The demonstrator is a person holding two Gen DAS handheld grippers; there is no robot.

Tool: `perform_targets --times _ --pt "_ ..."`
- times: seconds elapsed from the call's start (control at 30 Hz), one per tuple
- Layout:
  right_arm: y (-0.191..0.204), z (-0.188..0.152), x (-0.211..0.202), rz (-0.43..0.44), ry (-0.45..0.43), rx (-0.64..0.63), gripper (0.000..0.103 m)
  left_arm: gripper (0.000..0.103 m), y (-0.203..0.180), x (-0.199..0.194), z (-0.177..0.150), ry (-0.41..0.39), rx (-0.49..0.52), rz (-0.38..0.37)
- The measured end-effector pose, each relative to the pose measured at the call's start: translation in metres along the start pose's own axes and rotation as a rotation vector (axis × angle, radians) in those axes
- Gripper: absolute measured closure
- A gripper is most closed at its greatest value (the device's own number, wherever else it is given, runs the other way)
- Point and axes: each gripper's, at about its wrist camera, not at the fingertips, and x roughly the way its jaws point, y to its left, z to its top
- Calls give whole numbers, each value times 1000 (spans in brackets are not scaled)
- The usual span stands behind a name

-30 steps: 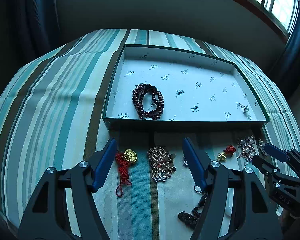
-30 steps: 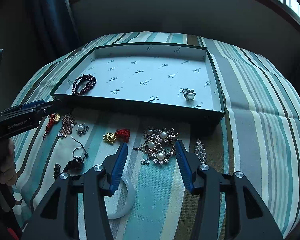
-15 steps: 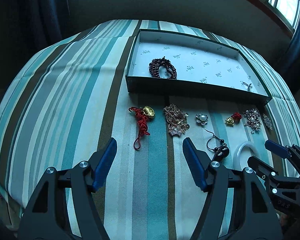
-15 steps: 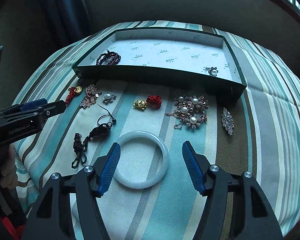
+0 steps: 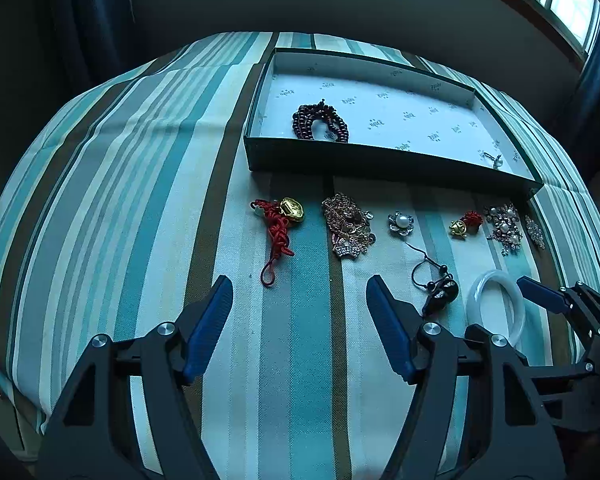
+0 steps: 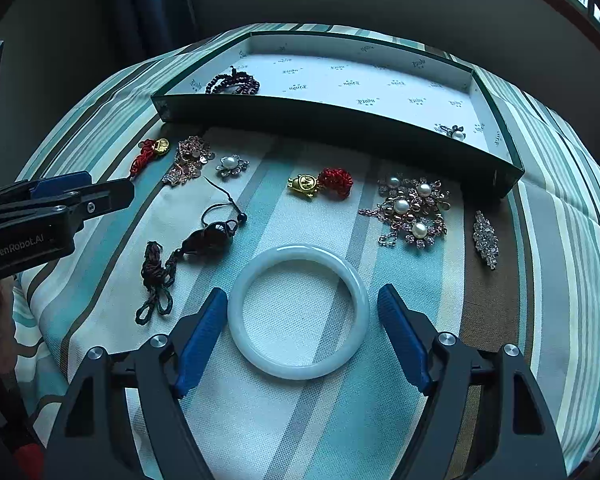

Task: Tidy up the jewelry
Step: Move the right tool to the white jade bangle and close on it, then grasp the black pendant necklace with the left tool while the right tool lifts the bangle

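A shallow green box (image 5: 380,162) (image 6: 340,120) holds a dark red bead bracelet (image 5: 320,124) (image 6: 234,84) and a pearl ring (image 5: 496,160) (image 6: 456,133). In front of it lie a red cord with gold charm (image 5: 278,220), a gold rhinestone brooch (image 5: 348,226), a pearl flower (image 5: 400,223), a gold charm with red knot (image 6: 320,183), a pearl brooch (image 6: 414,210), a crystal pin (image 6: 486,239), a black cord pendant (image 6: 210,238) and a white jade bangle (image 6: 298,312). My left gripper (image 5: 300,308) is open and empty. My right gripper (image 6: 300,320) is open, its fingers either side of the bangle.
The striped teal cloth (image 5: 120,200) covers the table and drops off at the near and side edges. Dark curtains (image 5: 84,12) and a wall stand behind. The left gripper body (image 6: 40,216) shows at the right wrist view's left edge.
Both grippers have pulled back from the box toward the near edge. The bangle has come between the right gripper's fingers. Both stay open.
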Motion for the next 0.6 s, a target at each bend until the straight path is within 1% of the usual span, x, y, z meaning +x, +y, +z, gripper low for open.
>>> perform_targets --times 0.07,0.13,0.27,0.4,0.6 --pt "-2 -1 -2 -8 -5 1 33 34 -3 1 0 2 9 -6" --pt "-6 -1 -3 1 -4 6 33 34 -6 1 -1 2 19 -11" --pt "-13 -2 -4 -10 -3 25 33 34 -13 0 -1 -1 45 -26" --pt "-27 -2 -9 -37 -11 50 33 34 -24 0 0 -2 79 -54" --pt "-49 -3 -12 -54 -18 99 33 34 -51 5 0 11 166 -96"
